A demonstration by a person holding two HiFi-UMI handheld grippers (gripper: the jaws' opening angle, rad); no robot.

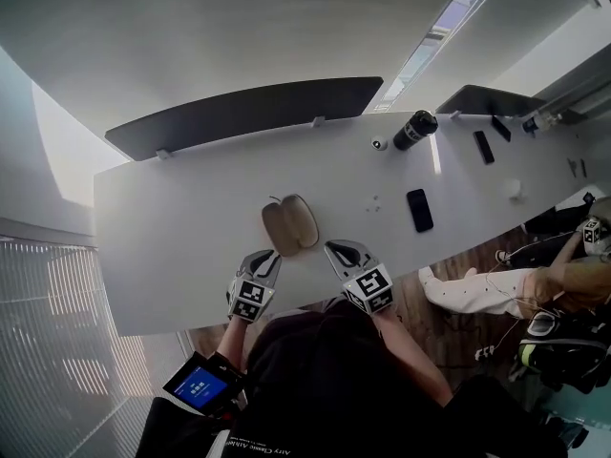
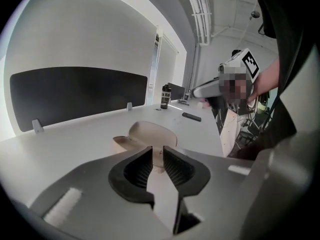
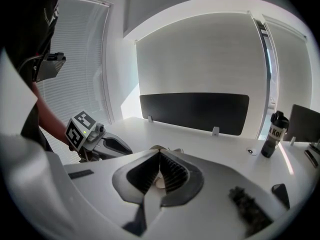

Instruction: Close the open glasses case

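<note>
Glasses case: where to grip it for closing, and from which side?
Probably pinch the outer rim of the left shell, coming in from the left with the left gripper. The glasses case lies open, shells side by side, hinge between: that free edge folds over.

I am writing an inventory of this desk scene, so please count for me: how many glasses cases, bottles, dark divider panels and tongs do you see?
Glasses case: 1
Bottle: 1
Dark divider panels: 2
Tongs: 2, left tongs and right tongs
Total: 6
</note>
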